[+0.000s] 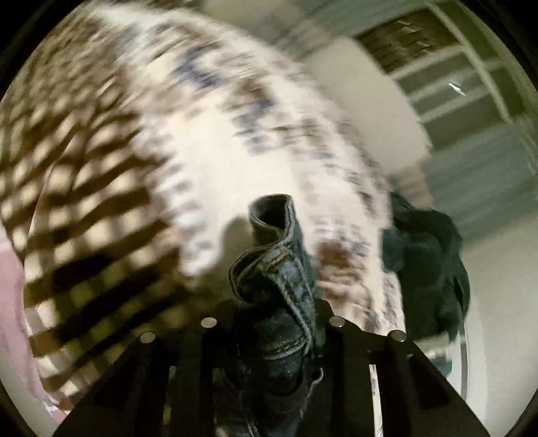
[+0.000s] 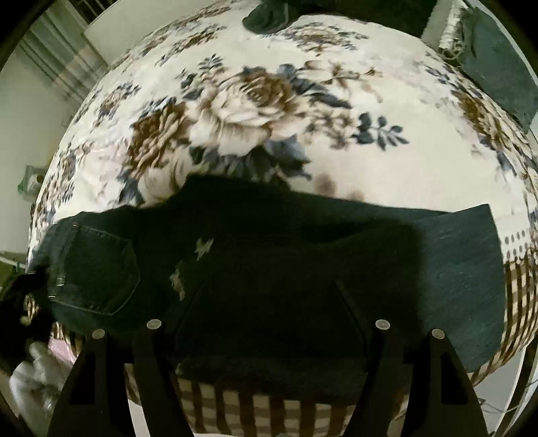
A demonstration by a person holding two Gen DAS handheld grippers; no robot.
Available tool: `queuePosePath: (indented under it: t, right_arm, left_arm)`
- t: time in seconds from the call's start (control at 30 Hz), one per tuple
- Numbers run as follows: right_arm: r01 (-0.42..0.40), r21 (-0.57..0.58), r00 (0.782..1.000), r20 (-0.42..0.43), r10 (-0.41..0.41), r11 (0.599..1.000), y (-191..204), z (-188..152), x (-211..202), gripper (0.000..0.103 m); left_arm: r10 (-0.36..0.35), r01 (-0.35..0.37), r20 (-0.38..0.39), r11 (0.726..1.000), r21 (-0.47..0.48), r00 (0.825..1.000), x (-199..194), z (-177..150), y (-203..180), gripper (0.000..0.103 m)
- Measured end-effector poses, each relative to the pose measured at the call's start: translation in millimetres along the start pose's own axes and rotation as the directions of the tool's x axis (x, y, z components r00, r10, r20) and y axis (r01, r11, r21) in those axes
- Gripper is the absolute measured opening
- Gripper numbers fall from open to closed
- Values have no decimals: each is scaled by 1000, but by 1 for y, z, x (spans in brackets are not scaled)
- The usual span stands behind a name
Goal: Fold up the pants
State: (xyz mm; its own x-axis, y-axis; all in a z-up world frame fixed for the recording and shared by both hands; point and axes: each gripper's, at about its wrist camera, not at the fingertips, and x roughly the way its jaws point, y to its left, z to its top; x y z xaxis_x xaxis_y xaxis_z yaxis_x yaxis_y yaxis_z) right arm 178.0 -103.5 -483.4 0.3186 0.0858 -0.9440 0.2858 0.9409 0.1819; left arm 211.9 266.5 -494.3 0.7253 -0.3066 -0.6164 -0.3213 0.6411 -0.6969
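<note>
Dark blue jeans (image 2: 235, 269) lie flat across the near side of a floral blanket (image 2: 269, 111) in the right wrist view, back pocket at the left, leg end at the right. My right gripper (image 2: 269, 302) hovers above them with its fingers (image 2: 356, 322) spread wide and nothing between them. In the left wrist view my left gripper (image 1: 274, 302) is shut on a bunched fold of the jeans (image 1: 275, 262), with a stitched hem sticking up between the fingers. That view is blurred by motion.
The blanket (image 1: 218, 151) has a brown checked border (image 1: 67, 218). A dark green garment (image 1: 427, 262) lies at its edge. More dark clothing (image 2: 269, 13) lies at the far side, and a grey folded piece (image 2: 497, 64) at the far right. White cloth (image 2: 30, 373) lies low left.
</note>
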Motion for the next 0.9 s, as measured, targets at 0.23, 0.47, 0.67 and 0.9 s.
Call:
queuePosePath:
  t: [0.23,0.47,0.67,0.9]
  right_arm:
    - [3,100,998,64,-9,995,-59,8,-33,75]
    - [80,220,993,65,-96,972,-180,-2,-80,75]
    - [150,373,985,26,-172,915,-303,-19,-105,75]
    - [174,453,982,-14,-188,874,-386,-35,-110,82]
  left_arm:
    - [-124,129,-38,926,355,992,-45,-38,-141,24]
    - [-162,262,-222,784,562,961,-37,-166,-268,24]
    - [-86,350,-409,689,634,908,17,-299,-323,24]
    - [258,275,-515,611,742,818,78,-395,-330,40]
